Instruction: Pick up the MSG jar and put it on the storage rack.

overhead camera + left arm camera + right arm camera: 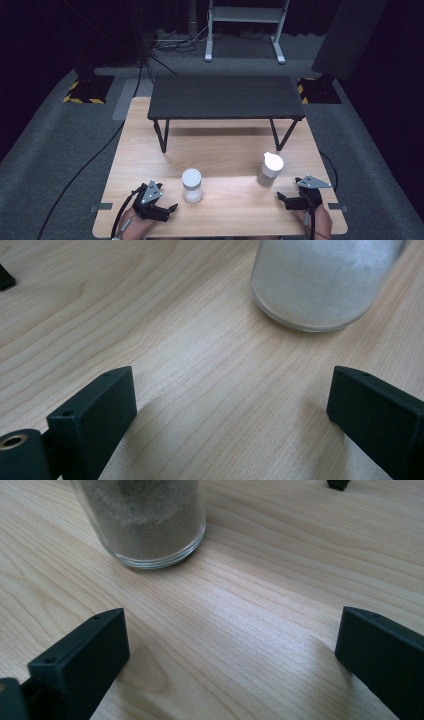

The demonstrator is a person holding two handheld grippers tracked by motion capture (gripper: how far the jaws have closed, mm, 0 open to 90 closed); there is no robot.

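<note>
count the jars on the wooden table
2: a jar of white powder near the left gripper, and a jar of sandy grains near the right gripper.

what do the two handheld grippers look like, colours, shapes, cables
Both the left gripper and the right gripper are matte black, each topped by a grey three-cornered plate with small dark holes. The fingers are blocky black slabs with small screw holes. A black cable trails from each.

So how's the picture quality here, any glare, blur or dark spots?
High view: room dark, a bright band of light crosses the table between the two jars. Left gripper view: the white jar is slightly soft, fingers sharp. Right gripper view: sheen on the wood beside the sand jar.
</note>
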